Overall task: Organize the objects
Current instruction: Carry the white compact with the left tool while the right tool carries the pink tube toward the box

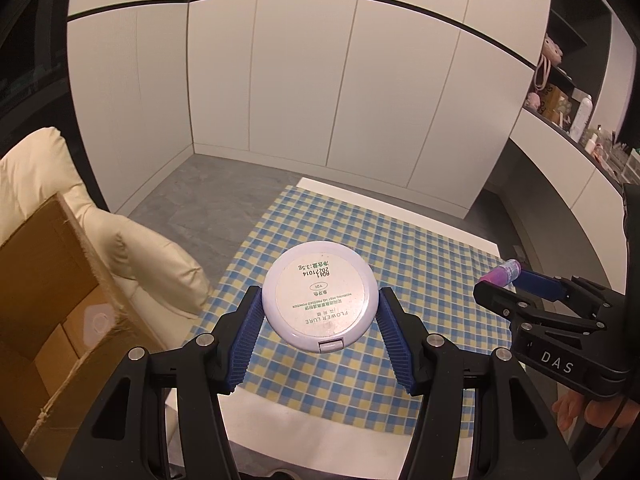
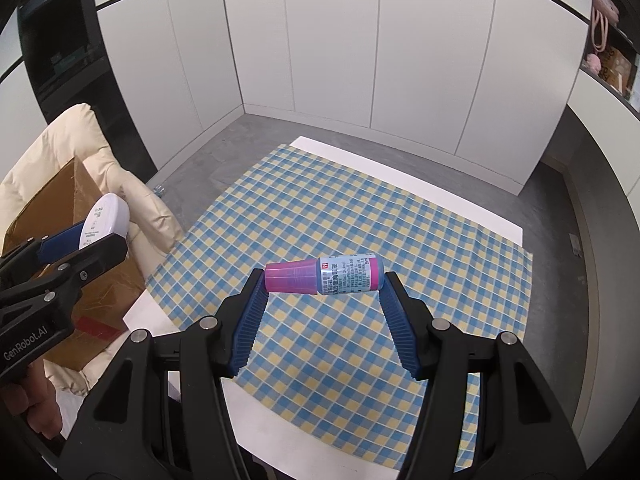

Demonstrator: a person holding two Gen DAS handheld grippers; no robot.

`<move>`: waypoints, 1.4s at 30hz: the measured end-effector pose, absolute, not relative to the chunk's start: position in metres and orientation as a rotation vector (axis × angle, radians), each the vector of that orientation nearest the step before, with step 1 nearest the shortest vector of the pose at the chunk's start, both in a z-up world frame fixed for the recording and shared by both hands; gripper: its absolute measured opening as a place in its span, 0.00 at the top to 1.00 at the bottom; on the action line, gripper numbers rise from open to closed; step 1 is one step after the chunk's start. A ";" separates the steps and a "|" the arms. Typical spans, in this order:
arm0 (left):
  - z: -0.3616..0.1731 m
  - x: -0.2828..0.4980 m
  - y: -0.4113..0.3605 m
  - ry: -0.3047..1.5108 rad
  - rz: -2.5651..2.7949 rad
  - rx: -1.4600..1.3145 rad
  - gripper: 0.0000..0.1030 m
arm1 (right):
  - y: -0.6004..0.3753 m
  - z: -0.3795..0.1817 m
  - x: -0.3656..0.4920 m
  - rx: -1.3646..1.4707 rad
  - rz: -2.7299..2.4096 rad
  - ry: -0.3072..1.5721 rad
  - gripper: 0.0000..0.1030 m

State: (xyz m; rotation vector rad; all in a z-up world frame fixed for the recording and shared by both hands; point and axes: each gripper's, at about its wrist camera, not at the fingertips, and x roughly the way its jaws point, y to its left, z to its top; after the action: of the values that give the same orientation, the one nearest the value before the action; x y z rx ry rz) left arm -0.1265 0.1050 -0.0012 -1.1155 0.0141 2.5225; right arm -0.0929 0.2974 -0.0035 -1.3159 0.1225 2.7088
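My left gripper (image 1: 320,298) is shut on a round white powder compact (image 1: 320,298), its printed underside facing up, held above the checked cloth (image 1: 420,272). The same compact (image 2: 105,220) shows at the left of the right wrist view, over the cardboard box (image 2: 60,216). My right gripper (image 2: 325,275) is shut on a small bottle (image 2: 325,275) with a pink cap and blue label, lying crosswise between the pads. That bottle (image 1: 503,273) also appears at the right of the left wrist view.
A blue and yellow checked cloth (image 2: 360,220) covers a white table (image 2: 420,184). To the left stands a cream cushioned chair (image 1: 132,248) with an open cardboard box (image 1: 52,300) on it. White cabinet doors (image 1: 320,80) line the back; shelves (image 1: 560,96) with items are at the right.
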 end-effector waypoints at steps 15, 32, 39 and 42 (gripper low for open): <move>-0.003 -0.129 0.069 -0.013 2.577 -1.141 0.44 | 0.259 -0.004 -0.111 -1.341 2.772 0.074 0.42; -0.002 -0.130 0.039 -0.038 2.617 -1.154 0.44 | 0.233 -0.003 -0.120 -1.345 2.821 0.039 0.42; -0.003 -0.131 0.028 -0.047 2.632 -1.158 0.44 | 0.221 -0.002 -0.122 -1.352 2.836 0.016 0.42; -0.004 -0.131 0.024 -0.050 2.639 -1.159 0.44 | 0.214 -0.001 -0.122 -1.342 2.847 -0.010 0.42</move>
State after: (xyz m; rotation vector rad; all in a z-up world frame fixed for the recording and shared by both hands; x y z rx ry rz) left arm -0.1310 0.0239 -0.0036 -1.1588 -0.0501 2.6385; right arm -0.1217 0.2138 -0.0005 -1.3418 -0.0095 2.8470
